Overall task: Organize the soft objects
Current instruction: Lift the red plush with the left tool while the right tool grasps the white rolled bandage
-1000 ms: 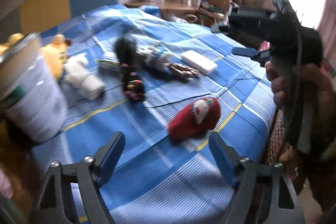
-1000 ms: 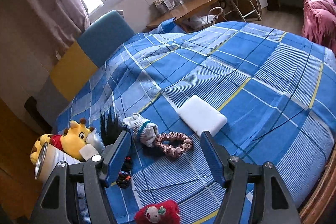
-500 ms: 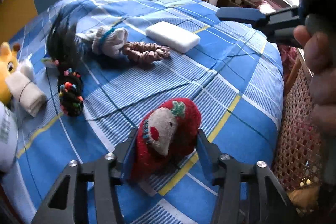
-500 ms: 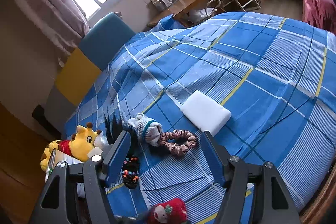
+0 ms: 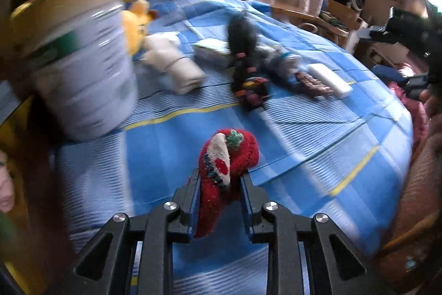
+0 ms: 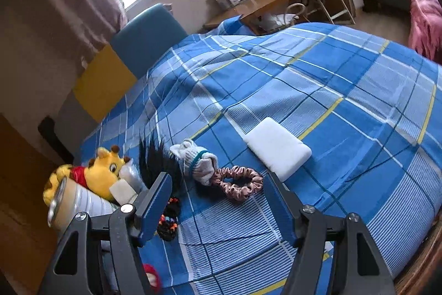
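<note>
So far my left gripper (image 5: 219, 191) has just been closing, now pinching the red plush strawberry (image 5: 226, 156); my right gripper (image 6: 218, 201) hangs open. At twelve o'clock scrunchie (image 6: 239, 181), sock (image 6: 197, 163) and giraffe (image 6: 102, 170) lie unsorted beside the tin (image 5: 83, 57).

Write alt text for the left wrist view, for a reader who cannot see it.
The left gripper, its jaws just closed, pinches a red knitted strawberry-like soft toy above a blue plaid bedspread. Behind, blurred, stand a large silver tin can, a yellow plush toy and a rolled cream cloth.
</note>
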`<state>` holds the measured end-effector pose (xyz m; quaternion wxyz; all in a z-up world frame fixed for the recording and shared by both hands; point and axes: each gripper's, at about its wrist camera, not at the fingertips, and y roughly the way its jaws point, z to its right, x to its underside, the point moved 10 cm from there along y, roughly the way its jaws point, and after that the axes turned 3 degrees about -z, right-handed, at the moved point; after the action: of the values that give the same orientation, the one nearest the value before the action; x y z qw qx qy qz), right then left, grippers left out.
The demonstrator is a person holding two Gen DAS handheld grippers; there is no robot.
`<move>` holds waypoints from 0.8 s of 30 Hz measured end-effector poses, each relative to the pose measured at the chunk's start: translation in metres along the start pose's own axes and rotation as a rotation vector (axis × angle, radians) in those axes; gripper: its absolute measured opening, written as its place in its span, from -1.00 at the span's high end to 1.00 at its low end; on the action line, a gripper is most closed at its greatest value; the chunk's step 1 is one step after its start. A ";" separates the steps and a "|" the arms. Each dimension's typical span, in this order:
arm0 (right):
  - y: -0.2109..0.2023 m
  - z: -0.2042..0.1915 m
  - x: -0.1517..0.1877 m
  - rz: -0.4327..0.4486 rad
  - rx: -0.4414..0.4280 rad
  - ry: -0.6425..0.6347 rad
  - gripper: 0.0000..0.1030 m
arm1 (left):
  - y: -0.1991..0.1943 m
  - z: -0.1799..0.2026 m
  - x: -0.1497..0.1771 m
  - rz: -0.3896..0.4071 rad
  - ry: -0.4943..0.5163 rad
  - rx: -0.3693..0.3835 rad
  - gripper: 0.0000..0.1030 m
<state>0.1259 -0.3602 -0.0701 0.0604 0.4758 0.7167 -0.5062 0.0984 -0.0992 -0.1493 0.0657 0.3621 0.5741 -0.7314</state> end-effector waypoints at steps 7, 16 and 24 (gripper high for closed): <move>0.014 -0.029 0.018 -0.089 -0.027 -0.137 -0.34 | 0.007 -0.005 0.009 0.031 -0.037 0.048 0.36; 0.061 -0.121 0.064 -0.357 -0.163 -0.450 -0.25 | 0.004 -0.001 0.009 0.066 -0.046 0.080 0.37; 0.144 -0.188 0.076 -0.509 -0.153 -0.623 -0.28 | 0.003 -0.001 0.010 0.082 -0.060 0.098 0.37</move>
<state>0.2663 -0.1613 -0.1192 0.1825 0.1014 0.7947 -0.5700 0.0933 -0.0959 -0.1577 0.0948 0.3659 0.5200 -0.7660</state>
